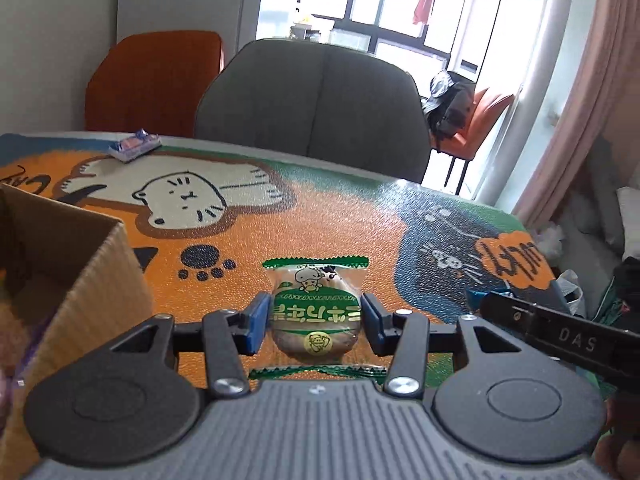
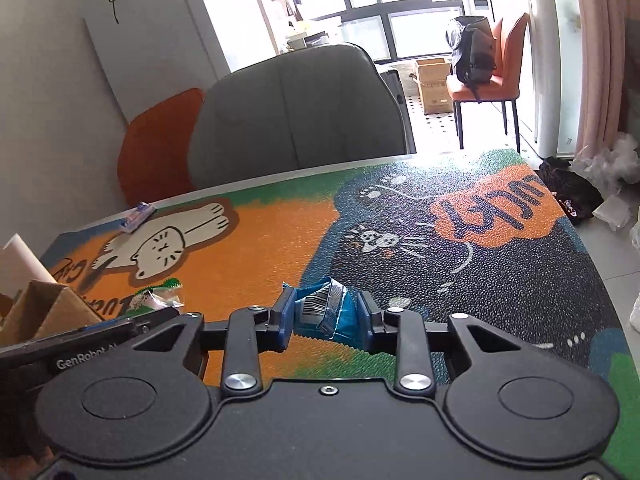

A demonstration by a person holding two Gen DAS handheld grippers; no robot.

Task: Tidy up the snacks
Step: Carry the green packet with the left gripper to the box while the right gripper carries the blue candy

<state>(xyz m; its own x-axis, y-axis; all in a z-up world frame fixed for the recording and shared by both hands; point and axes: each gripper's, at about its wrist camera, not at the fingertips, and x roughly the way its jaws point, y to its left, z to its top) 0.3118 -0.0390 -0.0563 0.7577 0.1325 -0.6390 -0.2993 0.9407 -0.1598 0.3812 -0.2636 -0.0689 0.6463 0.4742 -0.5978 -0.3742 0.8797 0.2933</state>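
The left claw (image 1: 315, 322) holds a green-wrapped cake (image 1: 315, 312) by its sides, above the tabletop (image 1: 320, 220); the cardboard box (image 1: 80, 280) stands at nine o'clock from it. The right claw (image 2: 325, 318) is closed on a crumpled blue packet (image 2: 326, 314). The smooth wrappers could slip from the pads during carrying, and a hard squeeze may crush the cake.

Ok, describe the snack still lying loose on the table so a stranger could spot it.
Start at the cat-print table mat, then go to its far edge in front of the orange chair. The small blue-and-white packet lies there alone, the only snack not held in a gripper.
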